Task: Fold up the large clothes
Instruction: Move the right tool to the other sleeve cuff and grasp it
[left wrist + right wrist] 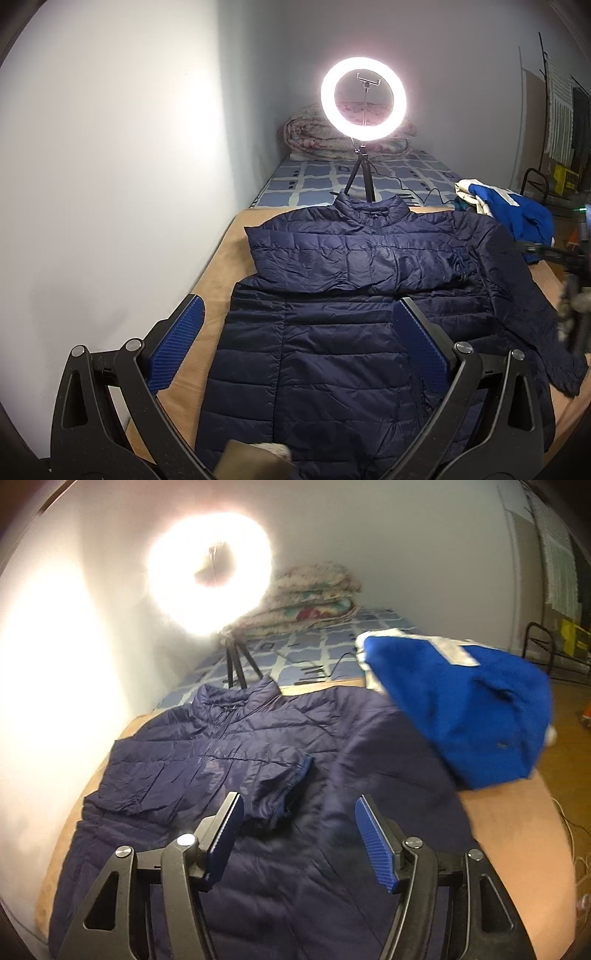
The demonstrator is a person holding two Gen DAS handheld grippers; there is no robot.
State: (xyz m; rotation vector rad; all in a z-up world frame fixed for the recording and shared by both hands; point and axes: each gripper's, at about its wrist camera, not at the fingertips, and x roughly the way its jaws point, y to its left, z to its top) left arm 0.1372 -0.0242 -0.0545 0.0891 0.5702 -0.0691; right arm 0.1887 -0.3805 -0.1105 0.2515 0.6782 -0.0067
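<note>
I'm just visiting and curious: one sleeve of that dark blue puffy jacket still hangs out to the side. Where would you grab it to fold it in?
Probably at the cuff end of the unfolded sleeve, coming from the jacket's outer edge beside the blue garment. It lies flat and free there, so the open right gripper could pinch it and carry it across like the folded sleeve.
</note>
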